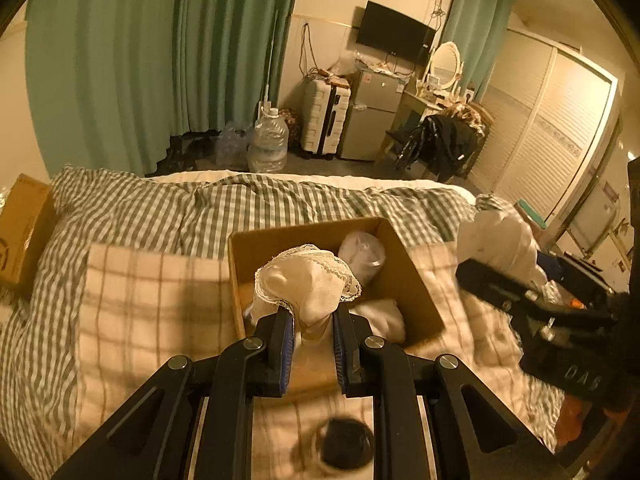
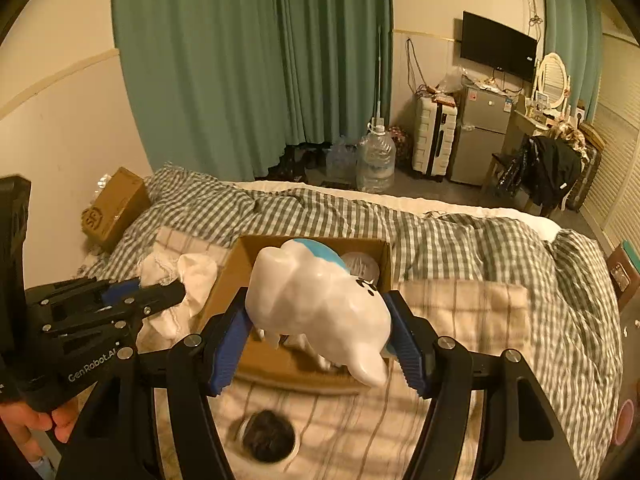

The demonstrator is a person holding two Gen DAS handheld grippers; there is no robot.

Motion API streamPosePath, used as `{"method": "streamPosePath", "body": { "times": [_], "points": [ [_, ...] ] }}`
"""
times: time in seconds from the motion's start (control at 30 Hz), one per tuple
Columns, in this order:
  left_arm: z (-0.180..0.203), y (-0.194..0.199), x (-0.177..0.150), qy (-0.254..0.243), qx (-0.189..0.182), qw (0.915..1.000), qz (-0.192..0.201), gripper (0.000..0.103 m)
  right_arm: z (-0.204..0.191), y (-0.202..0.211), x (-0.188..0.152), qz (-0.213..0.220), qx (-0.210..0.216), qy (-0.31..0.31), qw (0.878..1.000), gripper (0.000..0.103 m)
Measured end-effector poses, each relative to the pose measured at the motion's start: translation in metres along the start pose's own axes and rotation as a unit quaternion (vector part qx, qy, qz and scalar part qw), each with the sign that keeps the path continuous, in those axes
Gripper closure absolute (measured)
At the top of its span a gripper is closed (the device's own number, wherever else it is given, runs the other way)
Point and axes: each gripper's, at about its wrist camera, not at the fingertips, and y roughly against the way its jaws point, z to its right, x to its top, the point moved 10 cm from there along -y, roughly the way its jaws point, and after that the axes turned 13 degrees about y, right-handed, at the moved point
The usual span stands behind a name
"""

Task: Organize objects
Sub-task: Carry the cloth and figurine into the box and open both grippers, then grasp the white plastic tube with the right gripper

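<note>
An open cardboard box (image 1: 412, 276) lies on the bed, also in the right wrist view (image 2: 224, 280). My left gripper (image 1: 314, 334) is shut on a white lace-edged cloth (image 1: 308, 280) and holds it over the box's near left part; it shows in the right wrist view (image 2: 160, 294) with the cloth (image 2: 192, 280) at the box's left side. My right gripper (image 2: 320, 344) is shut on a white plush toy (image 2: 320, 296) with a blue patch, above the box's near edge. A clear plastic item (image 1: 362, 256) and white fabric (image 1: 380, 316) lie in the box.
The bed has a green checked duvet (image 1: 160, 208) and a beige plaid blanket (image 1: 152, 300). A dark round object (image 2: 268, 438) lies on the blanket near me. A second cardboard box (image 2: 116, 208) sits at the bed's left. Beyond are a water jug (image 2: 376, 160), suitcase, fridge and chair.
</note>
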Motion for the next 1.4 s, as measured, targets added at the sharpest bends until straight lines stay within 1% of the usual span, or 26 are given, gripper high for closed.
{"method": "streamPosePath", "body": {
  "times": [0.1, 0.2, 0.27, 0.37, 0.43, 0.47, 0.5, 0.53, 0.57, 0.6, 0.63, 0.7, 0.83, 0.87, 0.9, 1.0, 1.1, 1.2, 1.3, 1.4],
  "points": [
    [-0.005, -0.034, 0.005, 0.0, 0.012, 0.9999, -0.008, 0.086, 0.008, -0.035, -0.002, -0.015, 0.0, 0.001, 1.0, 0.038],
    [-0.011, -0.066, -0.001, -0.008, 0.026, 0.9994, -0.021, 0.086, 0.012, -0.067, -0.011, -0.032, 0.012, -0.005, 0.999, 0.038],
    [-0.015, -0.079, -0.005, -0.011, 0.031, 0.9992, -0.024, 0.086, 0.015, -0.084, -0.019, -0.043, 0.018, -0.006, 0.999, 0.038],
    [-0.02, -0.092, -0.011, -0.01, 0.033, 0.999, -0.028, 0.086, 0.021, -0.102, -0.03, -0.047, 0.02, -0.012, 0.999, 0.038],
    [-0.02, -0.094, -0.015, -0.01, 0.033, 0.999, -0.029, 0.082, 0.023, -0.104, -0.032, -0.039, 0.028, -0.024, 0.999, 0.038],
    [-0.02, -0.094, -0.016, -0.011, 0.032, 0.999, -0.03, 0.076, 0.024, -0.103, -0.031, -0.032, 0.032, -0.031, 0.998, 0.037],
    [-0.018, -0.091, -0.017, -0.01, 0.03, 0.999, -0.031, 0.061, 0.025, -0.101, -0.029, -0.028, 0.039, -0.038, 0.998, 0.037],
    [-0.017, -0.088, -0.017, -0.01, 0.03, 0.999, -0.03, 0.05, 0.025, -0.099, -0.028, -0.026, 0.047, -0.042, 0.998, 0.034],
    [-0.016, -0.083, -0.016, -0.01, 0.034, 0.9991, -0.025, 0.034, 0.028, -0.093, -0.027, -0.023, 0.044, -0.045, 0.998, 0.022],
    [-0.015, -0.075, -0.015, -0.012, 0.038, 0.9991, -0.014, 0.028, 0.028, -0.087, -0.023, -0.019, 0.036, -0.046, 0.998, 0.017],
    [-0.014, -0.069, -0.013, -0.014, 0.041, 0.999, -0.009, 0.027, 0.029, -0.08, -0.02, -0.012, 0.032, -0.045, 0.998, 0.017],
    [-0.014, -0.054, -0.012, -0.021, 0.053, 0.9984, -0.004, 0.02, 0.032, -0.062, -0.015, -0.004, 0.022, -0.041, 0.999, 0.017],
    [-0.016, -0.015, -0.011, -0.019, 0.062, 0.9979, 0.01, 0.018, 0.038, -0.017, -0.006, 0.018, 0.004, -0.038, 0.999, 0.016],
    [-0.017, -0.001, -0.012, -0.016, 0.062, 0.9978, 0.016, 0.011, 0.039, -0.004, -0.005, 0.022, -0.001, -0.039, 0.999, 0.016],
    [-0.019, 0.01, -0.012, -0.013, 0.064, 0.9976, 0.024, 0.006, 0.039, 0.012, -0.004, 0.028, -0.004, -0.039, 0.999, 0.016],
    [-0.02, 0.045, -0.016, -0.006, 0.061, 0.997, 0.047, 0.006, 0.037, 0.048, -0.007, 0.04, -0.014, -0.036, 0.998, 0.015],
    [-0.026, 0.07, -0.028, 0.002, 0.067, 0.9963, 0.053, 0.006, 0.028, 0.079, -0.016, 0.045, -0.022, -0.026, 0.998, 0.015],
    [-0.033, 0.088, -0.044, 0.01, 0.069, 0.9957, 0.062, 0.006, 0.016, 0.099, -0.031, 0.046, -0.027, -0.019, 0.998, 0.015],
    [-0.045, 0.095, -0.064, 0.017, 0.075, 0.9951, 0.062, 0.006, 0.003, 0.105, -0.052, 0.042, -0.023, -0.013, 0.999, 0.015],
    [-0.059, 0.086, -0.091, 0.025, 0.087, 0.9945, 0.051, 0.005, -0.011, 0.096, -0.078, 0.028, -0.024, -0.004, 0.999, 0.015]
  ]
}}
